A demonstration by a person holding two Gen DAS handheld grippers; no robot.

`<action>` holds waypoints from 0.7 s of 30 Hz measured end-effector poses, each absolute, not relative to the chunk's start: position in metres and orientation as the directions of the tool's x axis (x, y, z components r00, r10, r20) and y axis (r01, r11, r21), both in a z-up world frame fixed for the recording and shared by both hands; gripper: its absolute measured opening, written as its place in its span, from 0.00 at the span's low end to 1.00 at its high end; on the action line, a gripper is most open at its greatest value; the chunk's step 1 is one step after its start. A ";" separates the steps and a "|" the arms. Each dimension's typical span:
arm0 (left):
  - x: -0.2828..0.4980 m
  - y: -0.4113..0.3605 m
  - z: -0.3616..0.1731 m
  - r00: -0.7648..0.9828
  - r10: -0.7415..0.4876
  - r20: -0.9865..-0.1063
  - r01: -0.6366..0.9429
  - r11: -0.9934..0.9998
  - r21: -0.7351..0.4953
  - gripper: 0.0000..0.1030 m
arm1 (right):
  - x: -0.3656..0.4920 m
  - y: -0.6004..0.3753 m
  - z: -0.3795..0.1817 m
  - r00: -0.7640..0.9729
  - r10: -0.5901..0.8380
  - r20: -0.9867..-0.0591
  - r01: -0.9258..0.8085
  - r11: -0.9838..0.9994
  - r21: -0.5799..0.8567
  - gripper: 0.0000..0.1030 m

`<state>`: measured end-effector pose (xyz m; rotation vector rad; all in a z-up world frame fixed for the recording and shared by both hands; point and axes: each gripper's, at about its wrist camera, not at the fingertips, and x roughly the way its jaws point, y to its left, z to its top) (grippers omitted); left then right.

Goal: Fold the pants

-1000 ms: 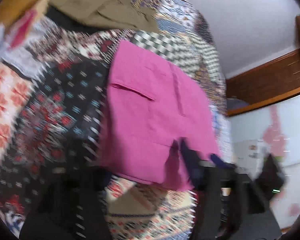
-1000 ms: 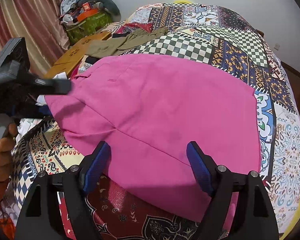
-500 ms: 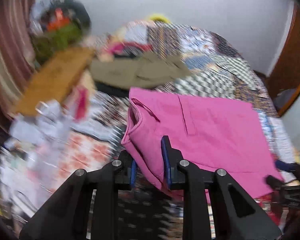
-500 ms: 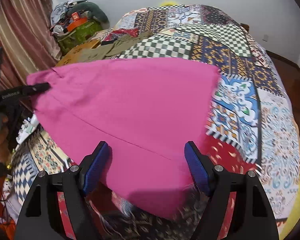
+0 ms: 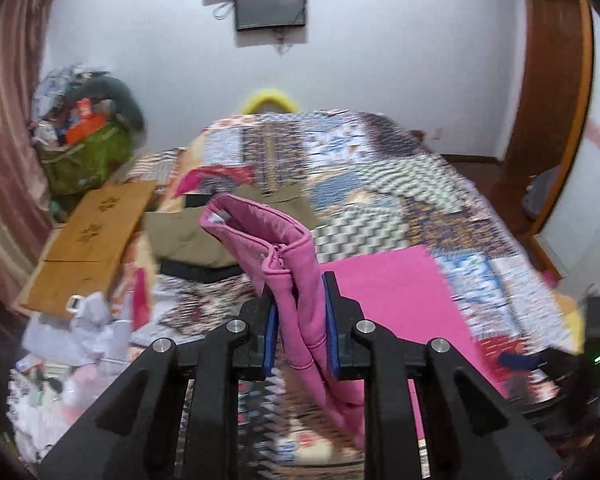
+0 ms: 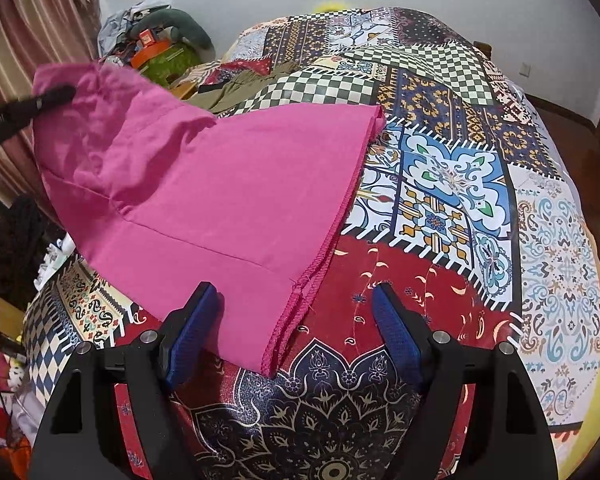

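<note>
Since 0.5 s ago left gripper (image 5: 300, 320) is lifting the waistband higher, fingers clamping on pink pants (image 6: 220, 184). Right gripper (image 6: 296, 328) is hovering wide open, gripping nothing, hem corner lying between its pads. Pants' long axis is running 10-to-4 o'clock across patchwork bedspread (image 6: 480, 208), hem at 4.

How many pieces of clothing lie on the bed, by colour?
Pink pants: 1
Olive-green garment: 1
Black garment under the olive one: 1
Total: 3
</note>
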<state>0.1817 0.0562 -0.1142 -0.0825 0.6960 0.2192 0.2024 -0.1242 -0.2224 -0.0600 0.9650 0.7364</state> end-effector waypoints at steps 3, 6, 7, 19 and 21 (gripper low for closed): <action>0.193 0.042 -0.109 0.751 0.078 -0.656 -0.169 0.983 -0.077 0.18 | 0.203 -0.124 -0.222 0.349 0.546 -0.762 -0.596 0.757 0.269 0.75; 0.203 0.033 -0.109 0.739 -0.034 -0.673 -0.103 0.981 -0.163 0.18 | 0.203 -0.124 -0.223 0.348 0.549 -0.760 -0.598 0.755 0.271 0.75; 0.207 0.028 -0.111 0.724 -0.082 -0.685 -0.075 0.978 -0.196 0.18 | 0.203 -0.125 -0.223 0.347 0.549 -0.760 -0.598 0.754 0.272 0.75; 0.244 -0.016 -0.160 0.538 -0.321 -0.779 0.048 0.935 -0.353 0.18 | 0.205 -0.126 -0.225 0.341 0.566 -0.751 -0.603 0.744 0.287 0.76; 0.246 -0.020 -0.169 0.500 -0.347 -0.794 0.060 0.928 -0.368 0.18 | 0.205 -0.126 -0.225 0.339 0.568 -0.750 -0.604 0.742 0.289 0.76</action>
